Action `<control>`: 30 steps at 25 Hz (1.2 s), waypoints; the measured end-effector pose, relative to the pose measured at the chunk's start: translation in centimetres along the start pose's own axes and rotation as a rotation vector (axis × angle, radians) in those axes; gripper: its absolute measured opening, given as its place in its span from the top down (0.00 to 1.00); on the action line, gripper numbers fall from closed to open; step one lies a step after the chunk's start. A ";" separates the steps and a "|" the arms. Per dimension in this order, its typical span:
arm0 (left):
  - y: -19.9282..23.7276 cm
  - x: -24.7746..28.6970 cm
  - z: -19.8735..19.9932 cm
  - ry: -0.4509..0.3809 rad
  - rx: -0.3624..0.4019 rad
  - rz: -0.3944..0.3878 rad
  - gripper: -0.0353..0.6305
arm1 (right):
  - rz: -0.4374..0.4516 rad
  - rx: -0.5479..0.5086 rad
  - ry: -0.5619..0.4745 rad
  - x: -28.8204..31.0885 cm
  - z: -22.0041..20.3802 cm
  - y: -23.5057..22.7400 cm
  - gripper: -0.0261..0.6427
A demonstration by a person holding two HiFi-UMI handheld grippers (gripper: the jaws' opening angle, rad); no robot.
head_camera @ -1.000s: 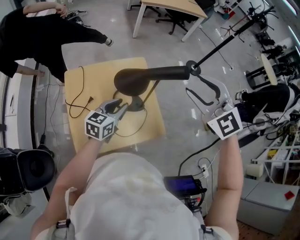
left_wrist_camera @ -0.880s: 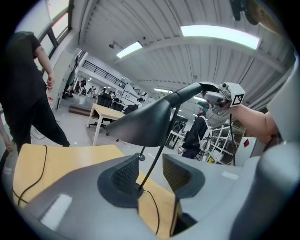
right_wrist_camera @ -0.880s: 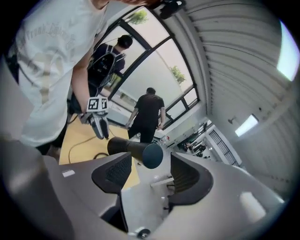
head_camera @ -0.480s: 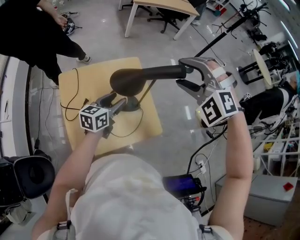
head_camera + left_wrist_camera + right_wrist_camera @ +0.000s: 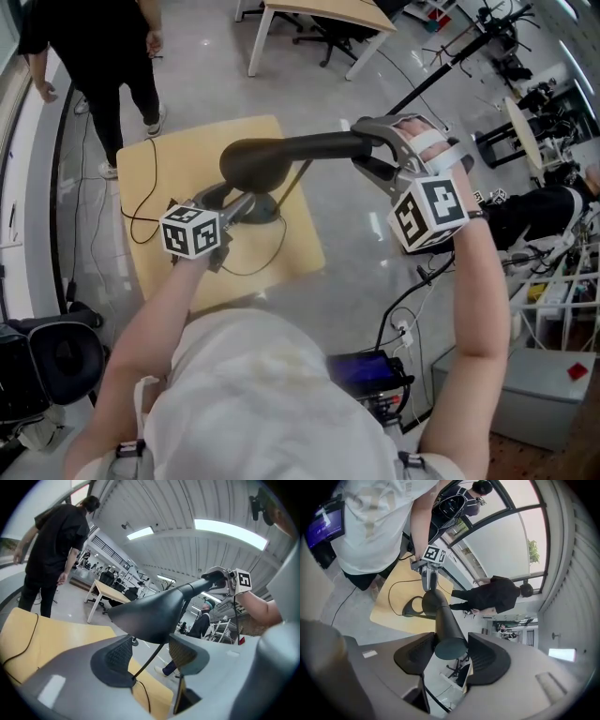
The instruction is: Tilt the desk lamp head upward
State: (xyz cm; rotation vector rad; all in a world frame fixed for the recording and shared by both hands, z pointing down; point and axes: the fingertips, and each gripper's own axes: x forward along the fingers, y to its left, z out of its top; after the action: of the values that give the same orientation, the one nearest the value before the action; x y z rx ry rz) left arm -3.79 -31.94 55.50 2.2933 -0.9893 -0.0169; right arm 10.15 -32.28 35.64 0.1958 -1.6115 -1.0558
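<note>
A black desk lamp stands on a small yellow table [image 5: 178, 159]. Its long head [image 5: 281, 155] lies about level above its round base [image 5: 265, 208]. My right gripper [image 5: 364, 145] is at the head's rear end. Its jaws are closing, and in the right gripper view [image 5: 451, 651] both pads touch the round end of the head [image 5: 443, 616]. My left gripper [image 5: 242, 199] is low by the base. Its jaws are opening. In the left gripper view [image 5: 150, 656] the thin stem [image 5: 151, 662] passes between the pads without touching them, and the head [image 5: 154, 613] hangs above.
The lamp's black cord [image 5: 141, 220] loops over the table's left side. A person in black [image 5: 103, 47] stands behind the table. A white-legged desk [image 5: 323, 9] is at the back, with stands and equipment [image 5: 525, 141] to the right. A black chair [image 5: 56, 356] is at lower left.
My right gripper rose from low on the right up to the lamp head's rear end and came around it. The left jaws widened near the base. The person in black walked left.
</note>
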 end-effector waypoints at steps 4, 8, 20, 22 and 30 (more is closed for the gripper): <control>0.0 0.2 -0.2 0.003 0.009 0.015 0.59 | 0.060 0.086 0.010 -0.1 -0.2 0.0 0.62; 0.2 0.1 -0.1 0.002 0.019 0.025 0.59 | 0.139 0.247 0.031 -0.1 0.5 -0.2 0.61; -0.4 0.1 -0.1 -0.022 -0.014 0.002 0.56 | 0.368 0.413 0.199 -0.3 0.6 0.1 0.61; -1.7 0.9 -1.0 -0.007 -0.010 -0.021 0.56 | 0.387 0.397 0.261 -0.9 -0.1 1.2 0.61; 1.5 -1.2 0.7 -0.037 0.041 0.044 0.56 | 0.338 0.281 0.317 1.4 0.9 1.0 0.62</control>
State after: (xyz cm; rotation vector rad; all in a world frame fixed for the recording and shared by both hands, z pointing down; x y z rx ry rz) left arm -5.74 -32.29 55.51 2.3152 -1.0675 -0.0208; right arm 9.30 -32.15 37.39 0.2542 -1.4345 -0.5086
